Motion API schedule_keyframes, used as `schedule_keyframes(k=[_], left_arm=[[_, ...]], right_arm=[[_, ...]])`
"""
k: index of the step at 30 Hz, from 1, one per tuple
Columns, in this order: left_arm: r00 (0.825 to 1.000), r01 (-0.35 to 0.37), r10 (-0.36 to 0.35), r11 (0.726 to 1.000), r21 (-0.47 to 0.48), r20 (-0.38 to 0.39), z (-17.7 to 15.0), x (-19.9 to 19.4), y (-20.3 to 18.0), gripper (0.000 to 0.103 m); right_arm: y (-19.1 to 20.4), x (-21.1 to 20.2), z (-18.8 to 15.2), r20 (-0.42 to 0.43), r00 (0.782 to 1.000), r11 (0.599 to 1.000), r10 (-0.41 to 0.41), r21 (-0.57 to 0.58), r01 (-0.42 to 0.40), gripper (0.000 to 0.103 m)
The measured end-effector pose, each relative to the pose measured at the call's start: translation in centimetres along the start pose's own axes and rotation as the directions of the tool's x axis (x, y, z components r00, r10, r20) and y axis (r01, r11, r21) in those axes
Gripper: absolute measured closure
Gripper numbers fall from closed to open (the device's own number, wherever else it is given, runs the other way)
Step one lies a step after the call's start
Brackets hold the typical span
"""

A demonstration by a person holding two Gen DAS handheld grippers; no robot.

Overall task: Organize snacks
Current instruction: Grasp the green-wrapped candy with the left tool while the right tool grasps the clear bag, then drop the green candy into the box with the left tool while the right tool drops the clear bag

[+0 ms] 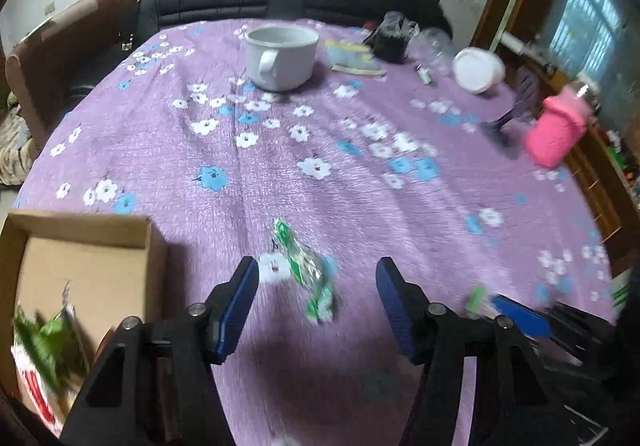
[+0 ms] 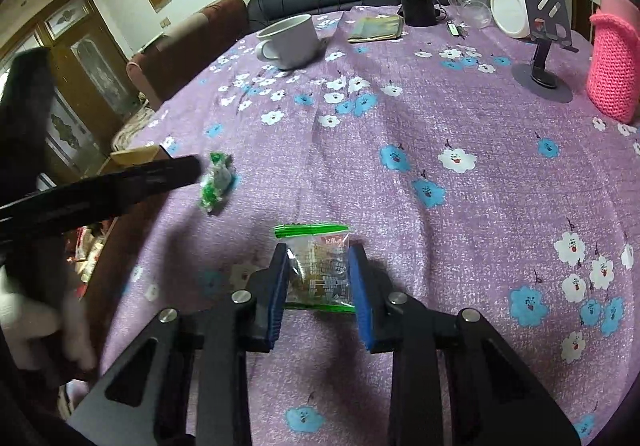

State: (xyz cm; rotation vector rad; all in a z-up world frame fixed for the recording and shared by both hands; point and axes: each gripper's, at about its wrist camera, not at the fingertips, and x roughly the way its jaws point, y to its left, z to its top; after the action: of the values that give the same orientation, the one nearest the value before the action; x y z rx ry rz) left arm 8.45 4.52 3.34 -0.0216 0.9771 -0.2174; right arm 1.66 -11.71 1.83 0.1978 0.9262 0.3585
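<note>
Pickup step: the right gripper (image 2: 318, 278) has its jaws clamped on a clear green-edged packet (image 2: 316, 266) lying on the surface. The left gripper (image 1: 316, 286), jaws half open, straddles a green candy (image 1: 308, 270) beside the box (image 1: 156, 242). Next, lift the packet and carry it to the box.

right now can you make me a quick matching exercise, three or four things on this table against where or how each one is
Things:
1. white mug
2. square snack packet
3. cardboard box
4. pink knitted sleeve

States:
A. at the table's left edge, snacks inside
B. between the right gripper's fingers
C. far side, empty, upright
D. right edge, upright

Pairs: 1-C, 2-B, 3-A, 4-D
</note>
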Motion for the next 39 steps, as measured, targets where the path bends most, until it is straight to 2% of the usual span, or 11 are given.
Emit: schedule_keyframes(k=[1, 3, 4, 5, 12, 17, 21, 25, 28, 34, 39], left_arm=[[1.0, -0.017, 0.017, 1.0, 0.01, -0.016, 0.0, 0.7, -0.1, 0.048], [0.998, -0.034, 0.035, 0.999, 0.022, -0.058, 0.2, 2.4, -0.5, 0.067], [0.998, -0.06, 0.061, 0.997, 0.046, -0.028, 0.3, 2.3, -0.8, 0.072], [0.997, -0.057, 0.059, 0.997, 0.057, -0.039, 0.3, 2.5, -1.0, 0.085], [1.0, 0.024, -0.024, 1.0, 0.016, 0.009, -0.7, -0.5, -0.8, 0.086], [0.99, 0.103, -0.1, 0.994, -0.025, 0.101, -2.6, -7.1, 1.5, 0.085], [0.975, 0.138, -0.113, 0.982, -0.126, 0.189, -5.7, -12.7, 6.2, 0.085], [0.966, 0.112, -0.042, 0.957, -0.268, 0.254, -10.1, -16.4, 12.2, 0.085], [0.969, 0.07, 0.015, 0.94, -0.335, 0.246, -12.6, -17.0, 15.3, 0.085], [0.963, 0.006, 0.093, 0.931, -0.365, 0.252, -14.7, -17.1, 17.5, 0.085], [0.962, 0.024, 0.083, 0.925, -0.38, 0.262, -15.7, -16.5, 18.3, 0.084]], right_arm=[[0.0, -0.1, 0.0, 0.002, 1.0, 1.0, 0.007, 0.003, -0.007, 0.072], [-0.1, -0.3, 0.0, 0.007, 1.0, 1.0, 0.015, 0.012, -0.015, 0.071], [-0.2, -0.4, 0.1, 0.011, 1.0, 1.0, 0.018, 0.017, -0.018, 0.071], [-0.3, -0.5, 0.1, 0.013, 1.0, 1.0, 0.019, 0.019, -0.02, 0.072], [-0.5, -0.8, 0.1, 0.031, 0.999, 0.999, 0.029, 0.03, -0.03, 0.072], [-0.4, -1.1, 0.1, 0.047, 0.998, 0.998, 0.05, 0.033, -0.052, 0.071], [0.5, -1.3, -0.3, 0.056, 0.997, 0.998, 0.06, 0.015, -0.061, 0.071], [3.0, -1.4, -0.8, 0.05, 0.995, 0.996, 0.089, -0.023, -0.088, 0.071], [5.8, -1.8, -1.3, 0.032, 0.987, 0.987, 0.157, -0.038, -0.156, 0.071], [14.3, -1.5, -2.0, -0.056, 0.956, 0.948, 0.288, -0.123, -0.292, 0.071], [20.4, 0.5, -2.9, -0.138, 0.935, 0.92, 0.327, -0.181, -0.349, 0.071]])
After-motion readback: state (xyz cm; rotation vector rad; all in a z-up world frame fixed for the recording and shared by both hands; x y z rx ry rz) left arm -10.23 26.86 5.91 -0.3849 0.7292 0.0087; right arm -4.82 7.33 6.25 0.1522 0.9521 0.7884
